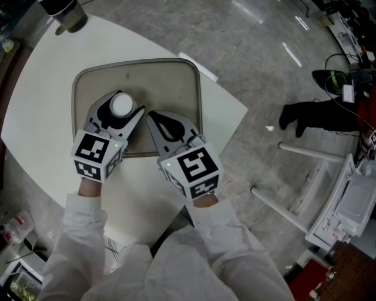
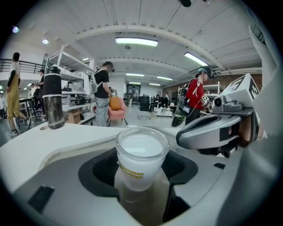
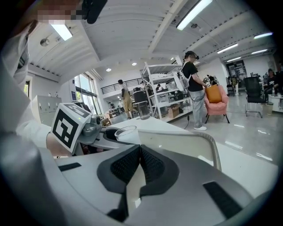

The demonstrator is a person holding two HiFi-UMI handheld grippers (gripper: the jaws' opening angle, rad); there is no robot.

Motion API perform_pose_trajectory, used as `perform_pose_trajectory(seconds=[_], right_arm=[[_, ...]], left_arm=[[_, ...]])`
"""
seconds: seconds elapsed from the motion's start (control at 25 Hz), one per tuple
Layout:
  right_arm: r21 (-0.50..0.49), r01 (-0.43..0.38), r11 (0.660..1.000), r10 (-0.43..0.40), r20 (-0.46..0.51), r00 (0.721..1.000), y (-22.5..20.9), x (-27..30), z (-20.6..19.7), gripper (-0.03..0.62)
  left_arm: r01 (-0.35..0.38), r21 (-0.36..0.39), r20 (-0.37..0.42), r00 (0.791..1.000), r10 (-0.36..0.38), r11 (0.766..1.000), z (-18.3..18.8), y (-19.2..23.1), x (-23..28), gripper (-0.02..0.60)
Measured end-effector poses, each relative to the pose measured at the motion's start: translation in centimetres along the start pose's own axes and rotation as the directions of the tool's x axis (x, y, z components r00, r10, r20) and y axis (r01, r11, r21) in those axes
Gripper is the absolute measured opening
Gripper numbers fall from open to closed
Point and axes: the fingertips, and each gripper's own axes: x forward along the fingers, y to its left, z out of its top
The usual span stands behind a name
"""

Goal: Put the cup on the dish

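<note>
A clear cup (image 1: 122,104) filled with something white stands upright over the left half of the beige tray-like dish (image 1: 170,82). My left gripper (image 1: 129,103) reaches in from the near side, jaws wide, shut on the cup. In the left gripper view the cup (image 2: 141,159) sits between the black pads (image 2: 99,170), with the beige dish surface under it. My right gripper (image 1: 148,113) is shut with nothing in it, its tips over the dish just right of the cup. The right gripper view shows its closed pads (image 3: 128,165), the cup (image 3: 126,132) at left and the dish rim (image 3: 212,145).
The dish lies on a white table (image 1: 47,88) whose right edge drops to a grey floor. A dark tumbler (image 1: 69,14) stands at the table's far left corner. People stand by shelves in the background (image 2: 102,90). A white metal frame (image 1: 305,176) lies on the floor at right.
</note>
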Motion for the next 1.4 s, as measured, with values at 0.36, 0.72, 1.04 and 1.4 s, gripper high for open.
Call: perform_pose_trajectory(seconds=[0.36,0.72,1.04,1.4], right_arm=[[0.02,0.009,1.0,-0.009,0.008,1.0,0.8,-1.2,-0.3,0.012],[0.05,0.015,0.999,-0.017,0.037,0.999,3.2,-3.4,0.4,0.012],[0.028,0.048,0.998,-0.05,0.068,0.996,5.9,-6.2,1.9,0.012],[-0.013,0.07,0.997,-0.067,0.154,0.986,10.7,-10.2,5.6,0.012]], left_arm=[[-0.026,-0.016,-0.002,1.0,0.026,1.0,-0.5,0.3,-0.6,0.275],[-0.071,-0.058,-0.013,0.997,0.07,0.996,-1.6,0.2,-4.7,0.275],[-0.066,-0.043,0.03,0.997,0.067,0.997,-0.2,-2.2,-9.3,0.273],[-0.029,0.012,0.164,0.986,0.026,1.0,4.1,-6.4,-16.6,0.272]])
